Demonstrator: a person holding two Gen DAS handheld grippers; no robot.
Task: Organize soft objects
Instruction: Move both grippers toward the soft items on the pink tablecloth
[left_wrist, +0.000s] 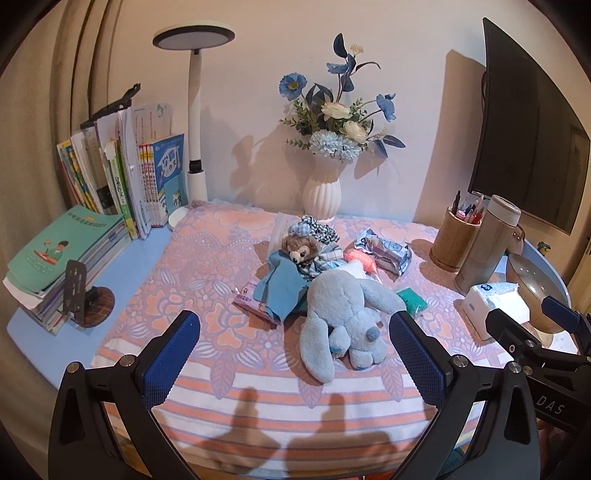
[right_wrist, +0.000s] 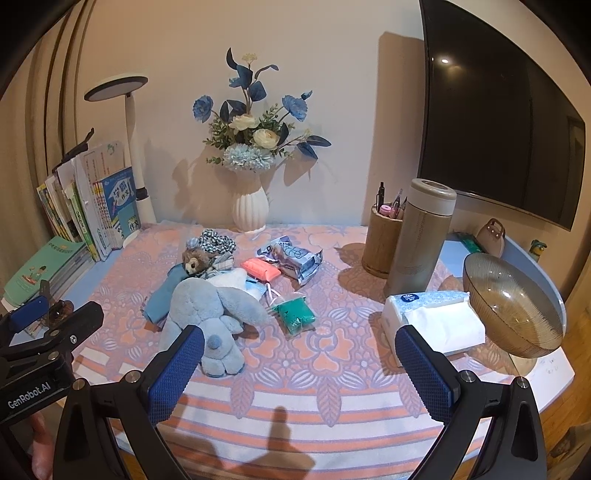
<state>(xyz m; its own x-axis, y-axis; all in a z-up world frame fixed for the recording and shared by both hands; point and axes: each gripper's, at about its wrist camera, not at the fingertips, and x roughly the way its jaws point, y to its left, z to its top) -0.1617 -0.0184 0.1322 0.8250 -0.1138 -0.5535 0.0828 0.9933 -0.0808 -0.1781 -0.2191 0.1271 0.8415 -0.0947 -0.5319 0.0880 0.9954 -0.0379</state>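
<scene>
Both grippers wait wide apart, empty, above the near edge of the desk.

The left gripper (left_wrist: 295, 354) faces the blue plush rabbit (left_wrist: 343, 317), the right gripper (right_wrist: 299, 369) beside it; the rabbit, small bear (left_wrist: 301, 251) and cloths lie heaped mid-blanket (left_wrist: 207, 258), likely awaiting sorting.

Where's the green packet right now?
The green packet lies on the patterned cloth, just right of the blue plush rabbit and in front of the orange packet, left of the tissue pack.

Pink packet (left_wrist: 248, 295) mostly buried under blue cloth (left_wrist: 282, 291); monitor (right_wrist: 495, 122) cut by frame edge; book titles (left_wrist: 168, 173) too small.
</scene>
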